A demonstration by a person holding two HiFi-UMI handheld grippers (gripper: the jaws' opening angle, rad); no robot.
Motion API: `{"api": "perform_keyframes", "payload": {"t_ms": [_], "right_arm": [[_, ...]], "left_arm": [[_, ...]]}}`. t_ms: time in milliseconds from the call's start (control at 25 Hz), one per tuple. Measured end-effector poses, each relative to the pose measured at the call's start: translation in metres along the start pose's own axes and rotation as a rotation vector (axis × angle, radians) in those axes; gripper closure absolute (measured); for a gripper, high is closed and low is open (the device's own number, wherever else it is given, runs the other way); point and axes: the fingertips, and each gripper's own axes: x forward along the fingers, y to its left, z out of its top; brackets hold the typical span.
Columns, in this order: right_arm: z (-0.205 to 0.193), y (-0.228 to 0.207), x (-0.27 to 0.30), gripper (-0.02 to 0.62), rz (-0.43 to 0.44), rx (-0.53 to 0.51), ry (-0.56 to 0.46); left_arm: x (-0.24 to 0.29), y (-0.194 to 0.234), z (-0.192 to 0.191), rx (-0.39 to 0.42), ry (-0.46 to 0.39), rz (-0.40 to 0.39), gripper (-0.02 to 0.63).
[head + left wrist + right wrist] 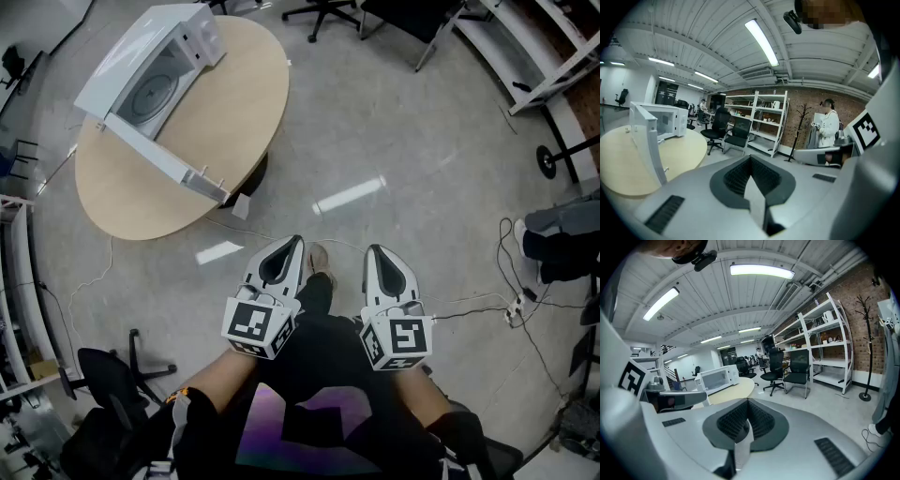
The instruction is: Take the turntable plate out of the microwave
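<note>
Well apart from both grippers, the turntable plate (150, 94) lies flat inside the microwave (159, 56). From the head view it shows as a round, grey, glassy disc with faint rings on it. The microwave is a white box with smooth, glossy walls, and it stands toward the far side of a table (141, 220) with a rounded, pale wood top and a matte grain. Its door (164, 157) is swung wide open, a long white slab that stands upright at the edge of the table in the left gripper view. The left gripper (286, 255) and the right gripper (382, 262) are held side by side close to the person's body, above the grey polished floor (394, 141) and nowhere near the table. Each has smooth light-grey shells that taper to a blunt tip, dark ribbed pads, and a cube with black and white square markers at its back. The jaws of both are pressed together with nothing between them. Black office chairs (719, 126), white metal shelves (766, 119) and a brick wall (801, 110) stand in the room behind.
</note>
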Motion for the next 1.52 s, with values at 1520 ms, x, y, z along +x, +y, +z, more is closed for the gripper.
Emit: {"api": "perform_keyframes", "payload": {"t_ms": [1520], "right_arm": [[0.180,-0.030,0.304,0.578,0.427,-0.180,-0.005]], "left_arm": [[0.159,0.183,0.139,-0.131,-0.169,0.480,0.560]]}}
